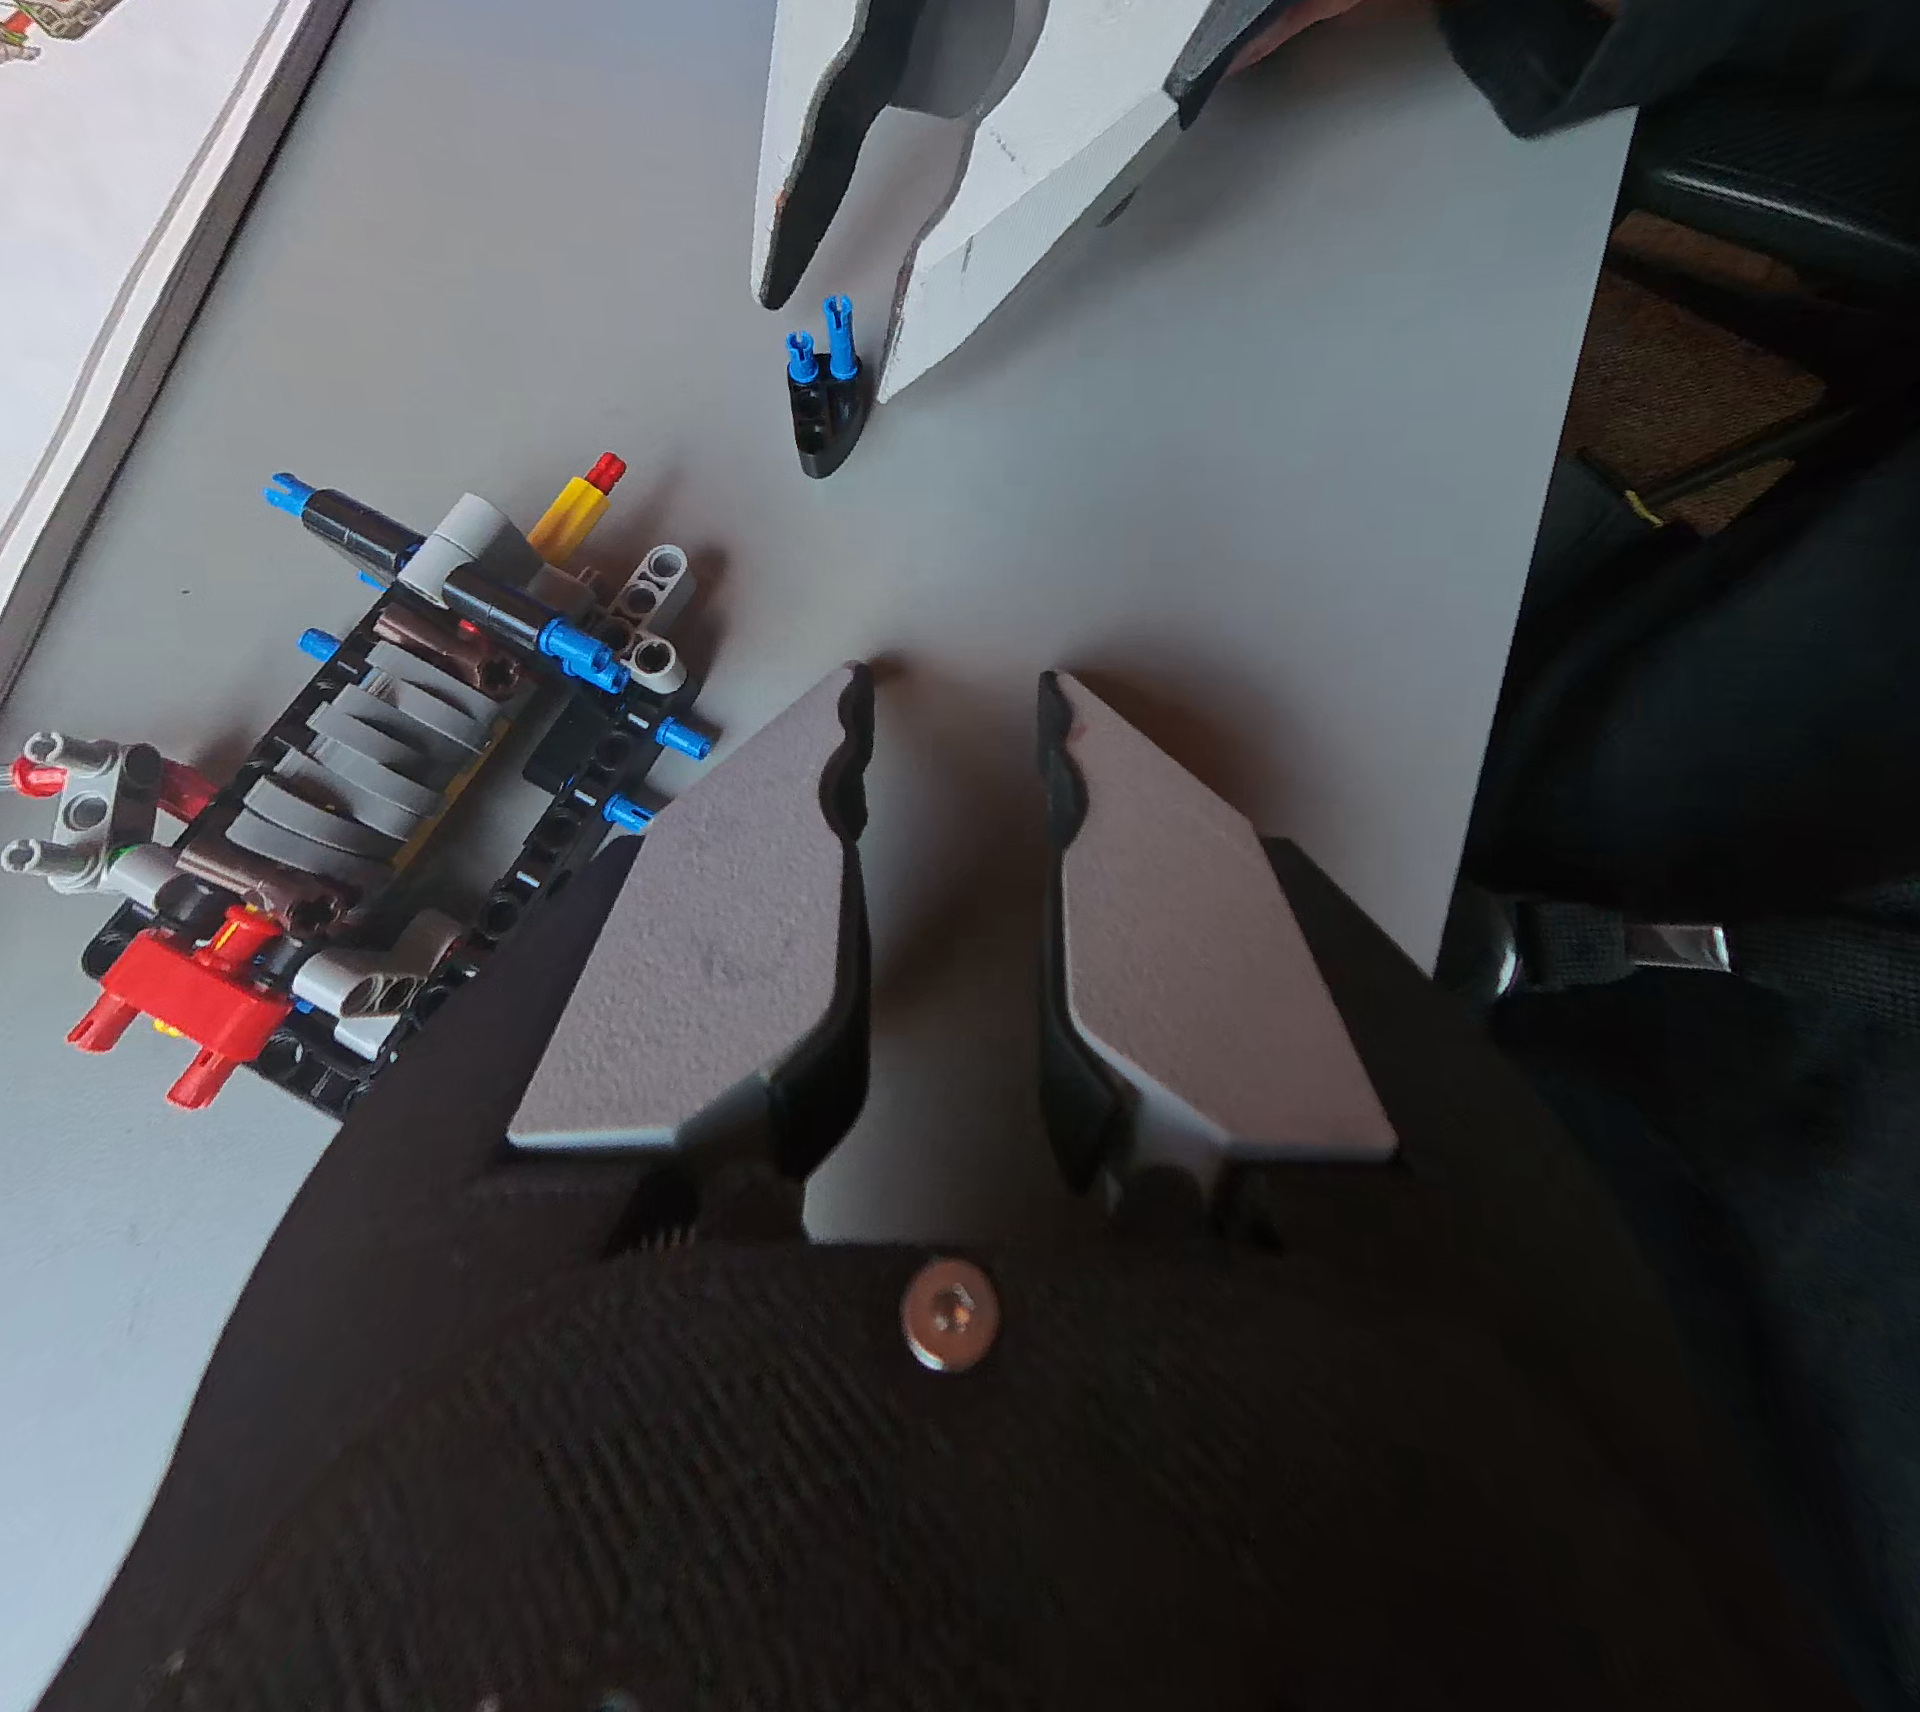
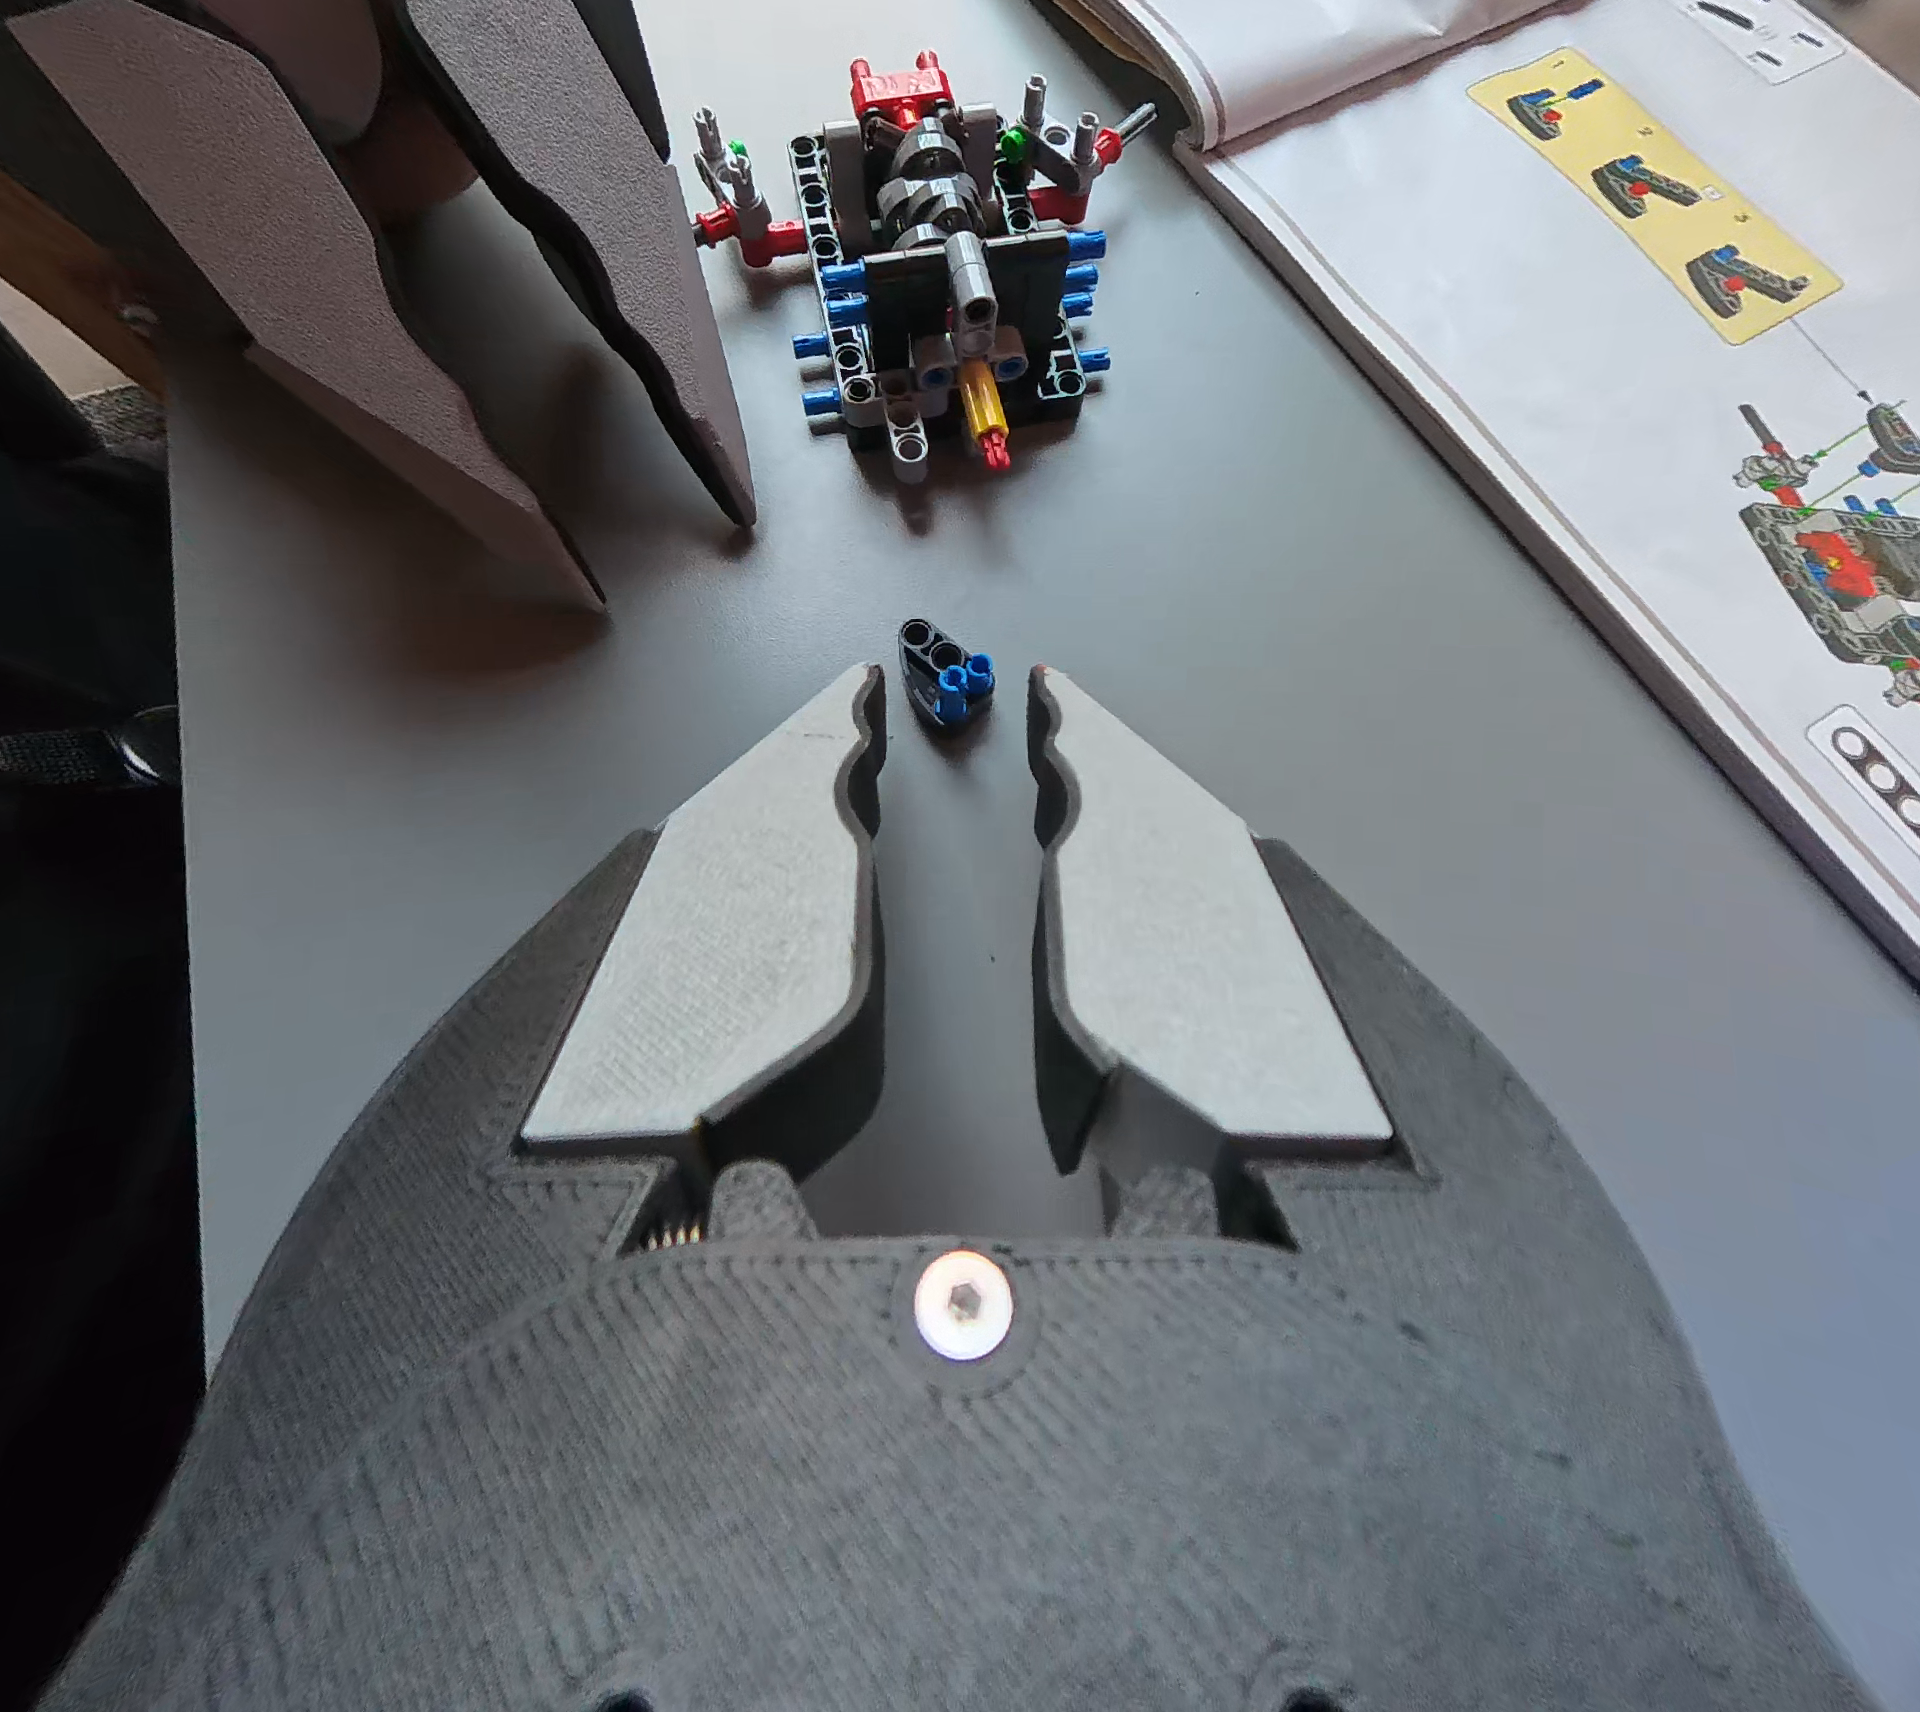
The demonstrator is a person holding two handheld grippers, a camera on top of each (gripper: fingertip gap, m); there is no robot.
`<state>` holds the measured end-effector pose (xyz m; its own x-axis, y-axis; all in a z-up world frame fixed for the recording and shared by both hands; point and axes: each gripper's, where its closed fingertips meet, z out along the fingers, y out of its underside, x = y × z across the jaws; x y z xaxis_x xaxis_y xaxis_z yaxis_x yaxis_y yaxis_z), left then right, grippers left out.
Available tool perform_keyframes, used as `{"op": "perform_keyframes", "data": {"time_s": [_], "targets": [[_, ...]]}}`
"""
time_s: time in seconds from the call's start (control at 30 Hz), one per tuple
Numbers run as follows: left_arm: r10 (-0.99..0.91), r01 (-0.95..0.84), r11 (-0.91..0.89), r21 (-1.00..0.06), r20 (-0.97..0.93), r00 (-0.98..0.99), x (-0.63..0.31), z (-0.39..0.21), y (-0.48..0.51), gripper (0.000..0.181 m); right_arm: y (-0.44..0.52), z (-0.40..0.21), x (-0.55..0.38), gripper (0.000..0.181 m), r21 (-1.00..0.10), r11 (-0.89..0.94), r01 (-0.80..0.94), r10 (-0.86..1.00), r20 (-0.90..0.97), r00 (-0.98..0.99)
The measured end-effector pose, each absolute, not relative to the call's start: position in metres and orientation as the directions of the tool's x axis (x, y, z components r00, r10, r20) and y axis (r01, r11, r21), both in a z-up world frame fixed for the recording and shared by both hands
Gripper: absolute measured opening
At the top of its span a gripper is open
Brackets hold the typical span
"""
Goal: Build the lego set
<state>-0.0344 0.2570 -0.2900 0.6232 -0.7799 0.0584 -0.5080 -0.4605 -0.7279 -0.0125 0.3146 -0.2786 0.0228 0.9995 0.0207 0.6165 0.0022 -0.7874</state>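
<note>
Right wrist view: two blue pins (image 2: 964, 688), one black piece (image 2: 928, 663).

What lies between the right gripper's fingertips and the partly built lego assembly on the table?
In the right wrist view, only the small black piece with two blue pins lies just ahead of the right gripper; beyond it, bare grey table runs up to the lego assembly.

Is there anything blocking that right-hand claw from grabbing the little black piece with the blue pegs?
Nothing visible. The small black piece lies on bare table just ahead of the right gripper, whose jaws stand open on either side of it. The left gripper sits off to one side, and the half-built model lies farther on.
</note>
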Motion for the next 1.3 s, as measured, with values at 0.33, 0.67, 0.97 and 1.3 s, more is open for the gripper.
{"op": "perform_keyframes", "data": {"time_s": [0.33,0.67,0.97,1.3], "targets": [[-0.78,-0.516,-0.453,-0.727,0.043,0.624,-0.035,-0.29,0.257,0.028,0.308,-0.281,-0.01,0.017,-0.775,-0.002,0.631,1.0,0.001,0.005],[-0.779,-0.517,-0.452,-0.727,0.04,0.625,-0.035,-0.291,0.257,0.027,0.292,-0.283,-0.008,0.013,-0.764,0.019,0.645,1.0,0.0,-0.03],[-0.778,-0.513,-0.456,-0.727,0.046,0.627,-0.035,-0.291,0.258,0.026,0.3,-0.283,-0.006,0.013,-0.771,0.015,0.637,1.0,0.014,-0.006],[-0.777,-0.51,-0.459,-0.728,0.051,0.627,-0.035,-0.29,0.258,0.026,0.302,-0.284,-0.011,0.016,-0.766,0.053,0.641,0.998,0.05,-0.023]]}}
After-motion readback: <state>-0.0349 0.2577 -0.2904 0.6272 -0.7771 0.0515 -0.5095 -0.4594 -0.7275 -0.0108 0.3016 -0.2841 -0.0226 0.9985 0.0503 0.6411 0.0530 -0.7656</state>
